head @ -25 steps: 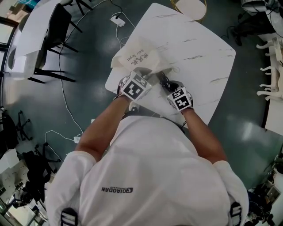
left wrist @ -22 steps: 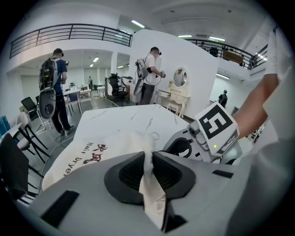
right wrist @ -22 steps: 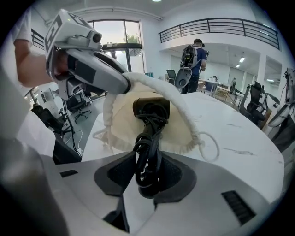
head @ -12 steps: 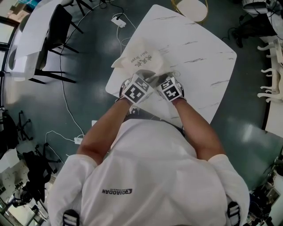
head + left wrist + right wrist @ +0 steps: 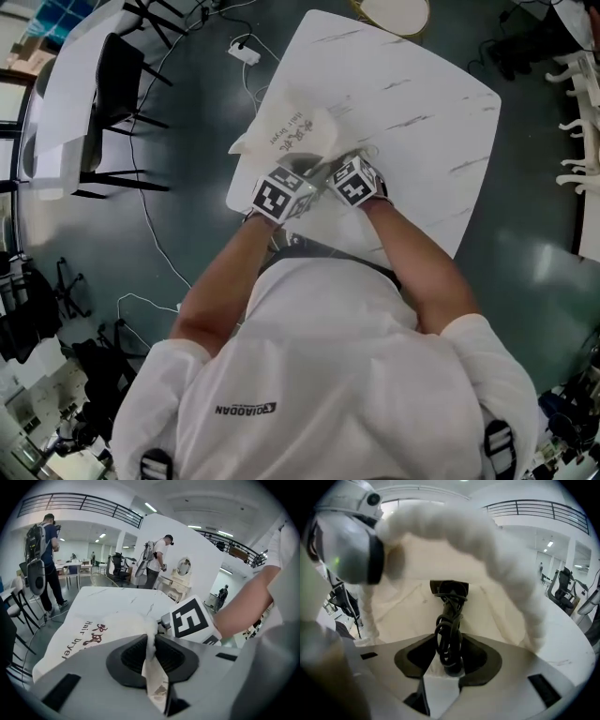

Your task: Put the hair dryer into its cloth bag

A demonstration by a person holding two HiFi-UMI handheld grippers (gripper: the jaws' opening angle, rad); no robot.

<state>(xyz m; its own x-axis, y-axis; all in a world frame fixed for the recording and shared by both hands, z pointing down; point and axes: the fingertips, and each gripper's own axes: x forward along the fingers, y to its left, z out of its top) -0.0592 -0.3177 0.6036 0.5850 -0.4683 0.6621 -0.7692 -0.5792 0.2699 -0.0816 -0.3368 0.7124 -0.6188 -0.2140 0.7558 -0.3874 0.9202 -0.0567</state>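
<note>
A cream cloth bag [image 5: 291, 131] printed "Hair Dryer" lies on the white marble table [image 5: 412, 84] near its left edge. My left gripper [image 5: 302, 171] is shut on the bag's rim [image 5: 151, 634], holding the mouth up. My right gripper [image 5: 330, 169] sits close beside it, reaching into the mouth. In the right gripper view the black hair dryer [image 5: 449, 588] lies inside the bag [image 5: 501, 611], its coiled cord [image 5: 449, 630] between my right gripper's [image 5: 449, 660] jaws, which are opening while the pads still touch the cord. The dryer is hidden in the head view.
The bag hangs slightly over the table's left edge. A black chair [image 5: 112, 94] and a second white table [image 5: 66, 84] stand to the left. A power strip with cables [image 5: 246, 52] lies on the dark floor. People [image 5: 157, 559] stand in the background.
My right gripper has moved left, up against the left gripper and into the bag's mouth. The black dryer seen between the grippers earlier is now out of sight under them.
</note>
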